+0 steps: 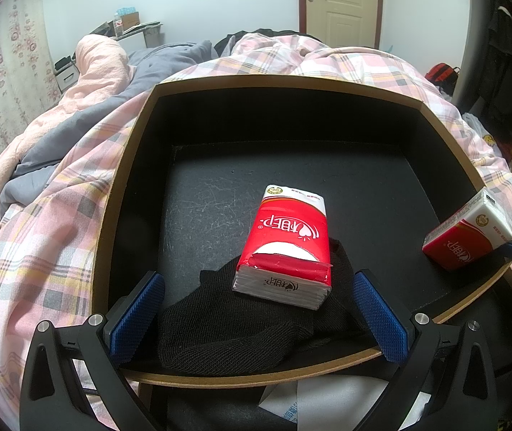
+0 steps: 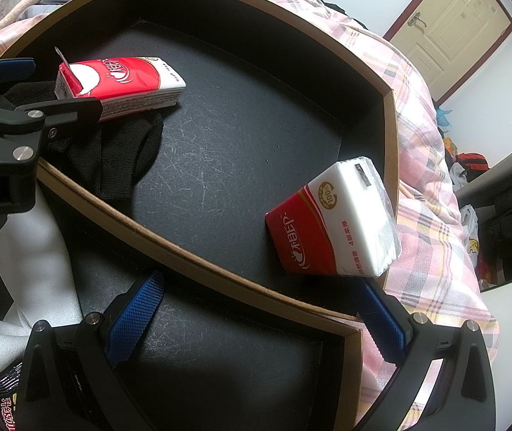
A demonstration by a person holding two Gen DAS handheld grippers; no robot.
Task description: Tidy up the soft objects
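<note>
Your left hand-held gripper (image 1: 257,319) hangs spread over the black sock (image 1: 241,327) and opened tissue pack (image 1: 286,248) at frame center; your right hand-held gripper (image 2: 259,323) is spread below the sealed tissue pack (image 2: 335,219) in the tray (image 2: 191,248).

Sealed tissue pack (image 2: 338,219) tilted in black tray (image 2: 256,115) corner, opened tissue pack (image 2: 119,80) on black sock (image 2: 123,154)

"100%" seal on tissue pack (image 2: 335,215), "t.AI" on gripper body (image 2: 1,190)
</note>
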